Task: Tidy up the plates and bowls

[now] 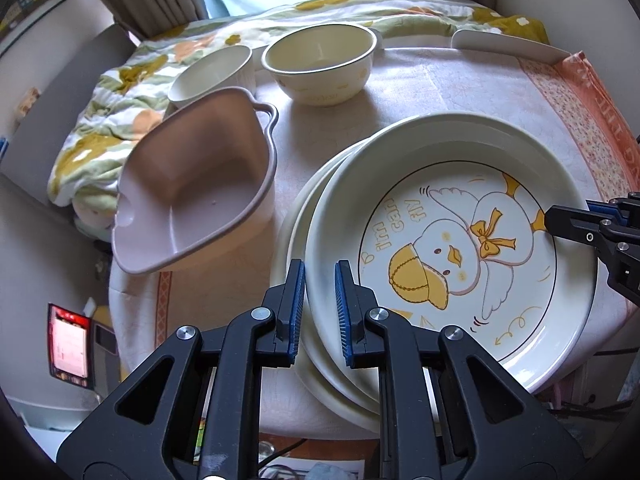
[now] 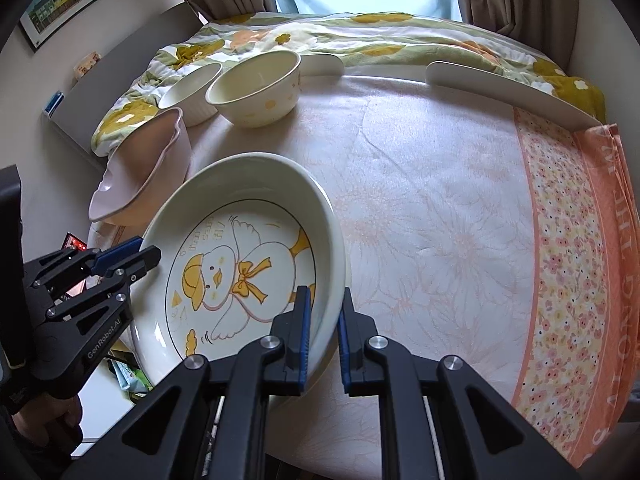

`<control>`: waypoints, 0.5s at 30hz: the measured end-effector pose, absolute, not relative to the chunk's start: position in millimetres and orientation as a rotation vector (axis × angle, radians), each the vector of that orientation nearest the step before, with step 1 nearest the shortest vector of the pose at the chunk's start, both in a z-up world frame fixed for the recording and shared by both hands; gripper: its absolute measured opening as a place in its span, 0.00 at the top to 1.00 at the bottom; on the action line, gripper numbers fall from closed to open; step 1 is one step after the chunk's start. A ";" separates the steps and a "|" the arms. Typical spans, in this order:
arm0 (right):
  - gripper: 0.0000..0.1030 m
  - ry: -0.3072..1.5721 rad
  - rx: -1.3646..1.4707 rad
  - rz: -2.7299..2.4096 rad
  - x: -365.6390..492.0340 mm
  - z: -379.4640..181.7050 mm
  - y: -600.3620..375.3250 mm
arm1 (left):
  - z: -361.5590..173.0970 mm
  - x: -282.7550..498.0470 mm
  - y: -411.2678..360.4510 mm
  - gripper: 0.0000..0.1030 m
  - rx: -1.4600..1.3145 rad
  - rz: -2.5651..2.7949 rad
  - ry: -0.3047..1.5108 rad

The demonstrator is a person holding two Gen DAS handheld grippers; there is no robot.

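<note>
Duck plate [image 1: 452, 240], the deep one with the yellow-capped duckling printed inside, sits between my two grippers at the near edge of the cloth-covered table [image 2: 440, 200]. My left gripper [image 1: 320, 276] is pinched shut on its left rim, one blue pad inside the wall and one outside; my right gripper [image 2: 324, 312] is clamped the same way on the opposite rim. So I hold it across its width, a hand at each side, neither nearer than the other. From the left wrist view it rests on, or just over, a plain white plate [image 1: 296, 240] whose edge shows beneath on the left; I cannot tell whether the two touch. Further from me stand a pink heart-shaped bowl [image 1: 192, 192], a white ribbed bowl [image 1: 212, 72] and a cream bowl [image 1: 320, 66], all to the left of the stack. My judgement: the coming move turns on keeping both rims level, since the plate spans straight between my jaws.
</note>
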State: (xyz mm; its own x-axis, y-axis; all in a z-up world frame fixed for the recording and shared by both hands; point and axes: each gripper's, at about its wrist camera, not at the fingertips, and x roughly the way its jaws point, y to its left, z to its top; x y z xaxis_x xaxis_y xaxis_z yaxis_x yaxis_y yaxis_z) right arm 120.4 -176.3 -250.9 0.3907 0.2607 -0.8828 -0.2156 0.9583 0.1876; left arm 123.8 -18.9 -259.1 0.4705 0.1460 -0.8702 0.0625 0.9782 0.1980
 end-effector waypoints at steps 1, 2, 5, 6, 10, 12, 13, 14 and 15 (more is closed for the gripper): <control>0.89 1.130 0.039 0.301 120.9 -250.9 -175.5 | -259.3 124.5 -18.7 0.87 0.211 0.058 1.086; 0.89 1.128 0.031 0.300 121.3 -250.9 -174.7 | -259.4 124.5 -19.0 0.87 0.214 0.062 1.086; 0.89 1.125 0.010 0.294 122.4 -250.6 -172.4 | -259.7 123.8 -19.0 0.87 0.226 0.070 1.085; 0.89 1.124 0.002 0.291 122.7 -250.6 -171.6 | -259.6 123.5 -18.9 0.87 0.227 0.071 1.085; 0.88 1.121 -0.031 0.276 123.1 -250.7 -166.9 | -259.8 122.4 -18.2 0.87 0.231 0.079 1.082; 0.88 1.120 -0.043 0.273 123.2 -250.7 -165.3 | -259.6 122.6 -20.6 0.87 0.240 0.085 1.083; 0.88 1.120 -0.050 0.271 123.2 -250.7 -164.6 | -259.4 122.4 -21.0 0.87 0.241 0.089 1.083; 0.88 1.119 -0.057 0.268 123.3 -250.8 -163.6 | -259.5 122.2 -21.2 0.87 0.243 0.092 1.082; 0.88 1.118 -0.063 0.266 123.2 -250.8 -162.9 | -259.7 121.9 -21.9 0.87 0.249 0.095 1.081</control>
State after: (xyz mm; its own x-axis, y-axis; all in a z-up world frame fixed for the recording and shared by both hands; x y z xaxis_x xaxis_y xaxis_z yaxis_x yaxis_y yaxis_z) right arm 123.2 -162.9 -250.8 0.4092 0.1798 -0.8946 -0.2423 0.9666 0.0834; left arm 121.9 -21.9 -259.7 0.4699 0.1978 -0.8603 0.0450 0.9679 0.2471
